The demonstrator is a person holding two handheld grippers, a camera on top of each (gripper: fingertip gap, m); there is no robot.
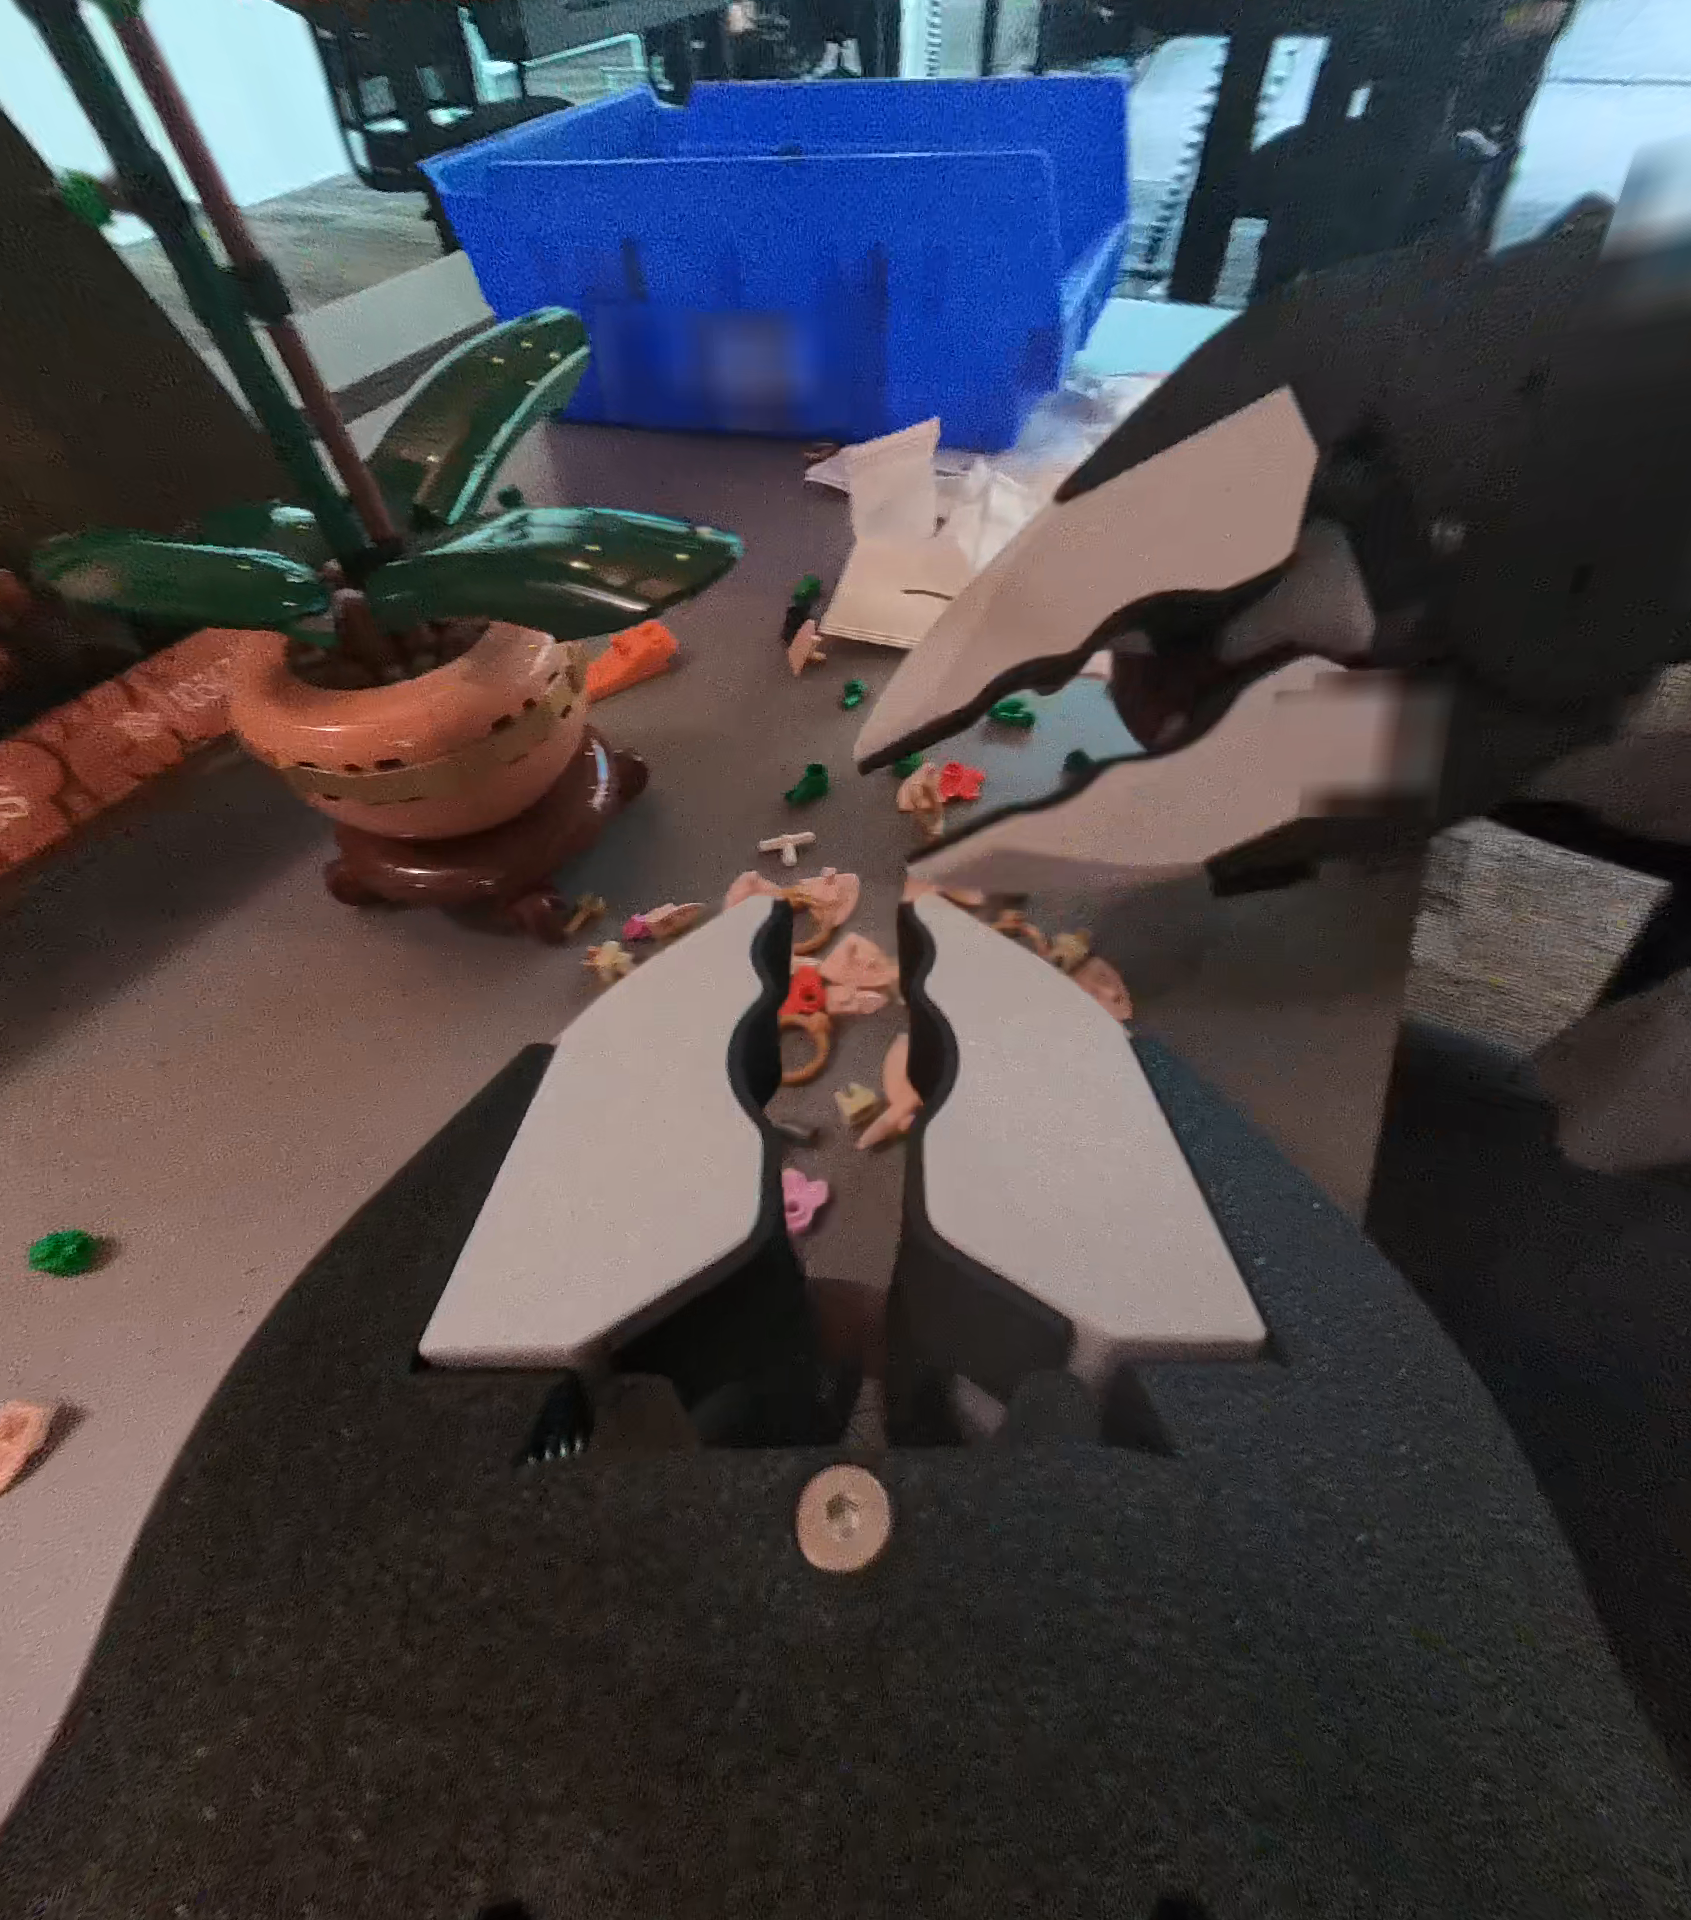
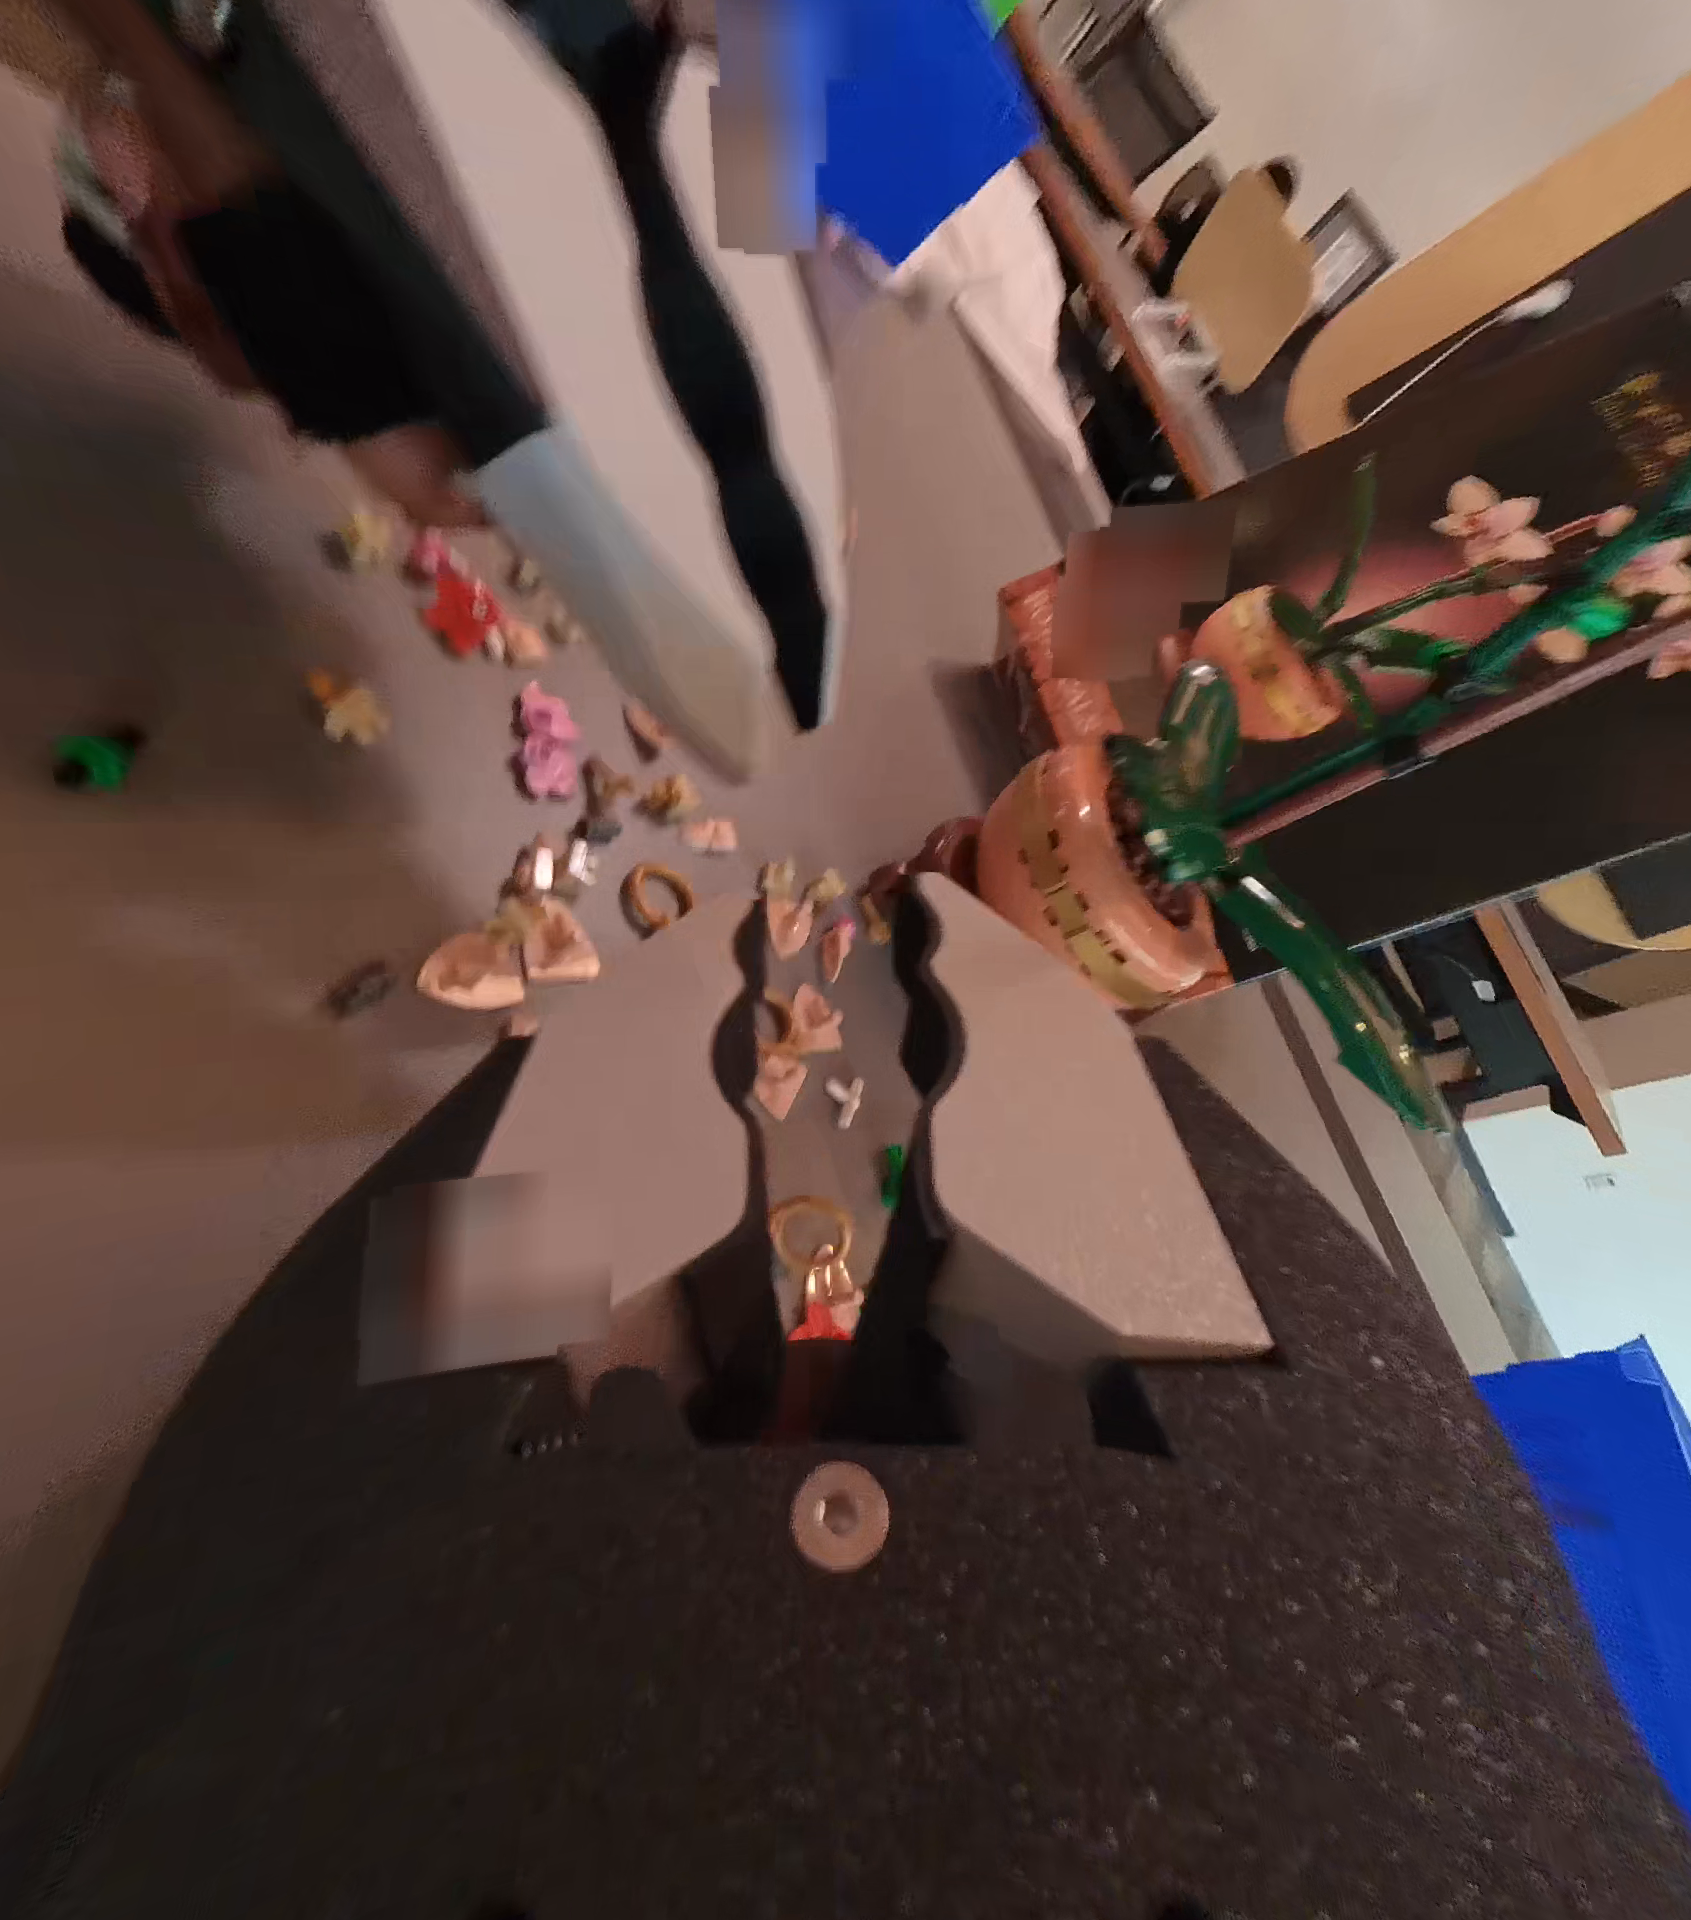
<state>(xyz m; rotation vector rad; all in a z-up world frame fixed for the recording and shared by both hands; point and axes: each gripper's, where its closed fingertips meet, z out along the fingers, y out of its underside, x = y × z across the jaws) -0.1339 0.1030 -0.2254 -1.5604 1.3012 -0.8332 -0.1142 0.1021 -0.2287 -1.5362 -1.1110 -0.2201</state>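
Nearest to us is the left gripper (image 1: 836, 914), with black body and grey fingers. Its jaws stand a little apart and pinch nothing. They hover low over a scatter of small plastic brick pieces (image 1: 846, 977) on the grey table (image 1: 145, 1091). Seen through the gap are a tan ring piece (image 1: 805, 1051) and a small red flower piece (image 1: 803, 994), with pale pink petal pieces around them.

The right gripper (image 2: 836, 899) comes in from the right side. Its jaws are spread and empty, and its tips are just above the same scatter.

We judge these pieces very light, hard and smooth, so they may slip or jump away when pinched. The ring looks best taken across its rim, and a petal by its flat faces. The pieces lie close together, so neighbours may get pushed.

Left of the scatter stands a brick-built plant in a terracotta-coloured pot (image 1: 425, 727), and its dark green leaves reach near the pieces. Behind are white paper bags (image 1: 893, 551), an orange plastic tool (image 1: 633, 660) and a blue plastic bin (image 1: 820, 260). The two grippers are near each other and may collide.
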